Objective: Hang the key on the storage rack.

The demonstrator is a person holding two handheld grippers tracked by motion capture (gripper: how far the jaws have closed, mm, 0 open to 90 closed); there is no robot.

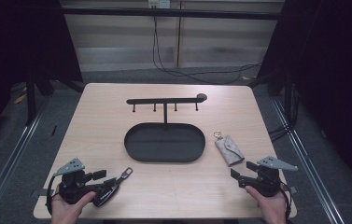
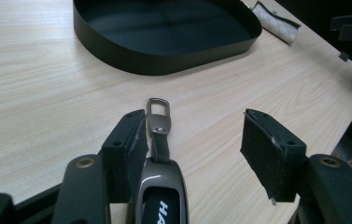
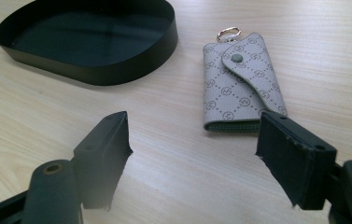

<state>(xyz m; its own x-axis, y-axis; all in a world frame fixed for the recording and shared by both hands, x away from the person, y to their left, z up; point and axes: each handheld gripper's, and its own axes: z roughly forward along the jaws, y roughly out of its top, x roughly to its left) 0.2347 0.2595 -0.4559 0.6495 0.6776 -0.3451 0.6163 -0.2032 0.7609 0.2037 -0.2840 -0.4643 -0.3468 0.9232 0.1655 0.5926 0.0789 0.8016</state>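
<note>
Wooden table (image 1: pixel 117 107), black tray (image 1: pixel 164 142), key pouch (image 1: pixel 228 149), key fob (image 1: pixel 113 186)

Pretty bare setup here: a light wood-grain table (image 1: pixel 117 102) with rounded corners sitting on grey carpet floor (image 1: pixel 332 154). Behind the far edge there's a pale panelled wall (image 1: pixel 220 37) with a dark horizontal bar (image 1: pixel 173 12) across it, and black cables (image 1: pixel 183 70) hang from a wall socket (image 1: pixel 158 3) and loop over the floor. Black curtains (image 1: pixel 341 56) close off both sides, and metal rails (image 1: pixel 304 154) run along the floor past the table's left and right edges. Lighting is dim and even.
</note>
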